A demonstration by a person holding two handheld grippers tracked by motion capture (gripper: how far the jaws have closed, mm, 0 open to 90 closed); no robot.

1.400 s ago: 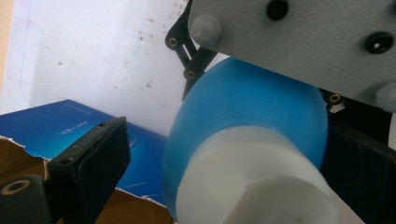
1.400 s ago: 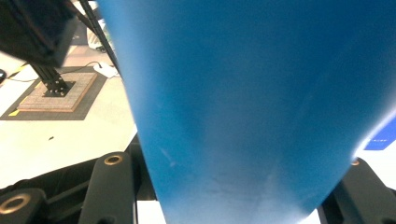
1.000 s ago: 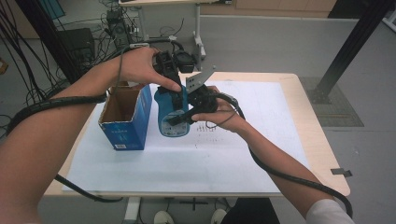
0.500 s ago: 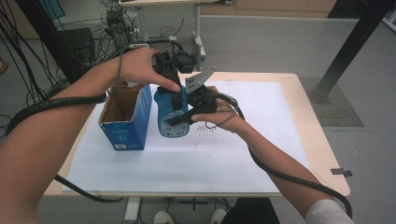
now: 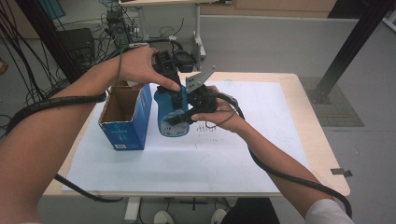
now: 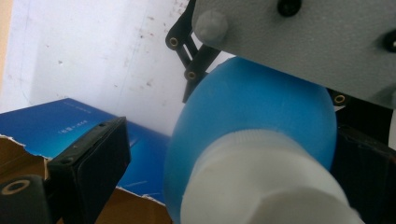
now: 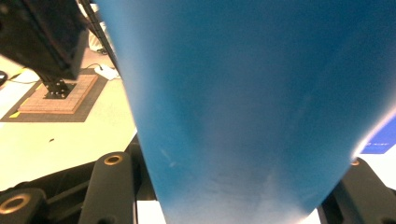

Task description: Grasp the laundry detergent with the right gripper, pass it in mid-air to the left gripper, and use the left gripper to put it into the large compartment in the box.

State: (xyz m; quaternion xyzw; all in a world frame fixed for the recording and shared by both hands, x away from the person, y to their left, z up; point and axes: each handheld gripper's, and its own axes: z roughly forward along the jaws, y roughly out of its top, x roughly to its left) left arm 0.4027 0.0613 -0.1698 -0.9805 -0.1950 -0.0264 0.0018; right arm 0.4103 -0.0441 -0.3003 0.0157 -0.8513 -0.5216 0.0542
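The bottle (image 5: 171, 116) is bright blue with a white cap (image 6: 261, 186) and a paler label on its lower front. Just beside it, the box (image 5: 125, 119) is deep blue outside with small white print, plain brown cardboard inside. Both stand on a white sheet (image 5: 187, 163) over the pale wooden table (image 5: 322, 154).

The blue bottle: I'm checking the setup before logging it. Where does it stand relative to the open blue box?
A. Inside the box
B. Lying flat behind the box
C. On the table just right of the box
C: in the high view the blue bottle stands upright on the white sheet, right of the open blue box.
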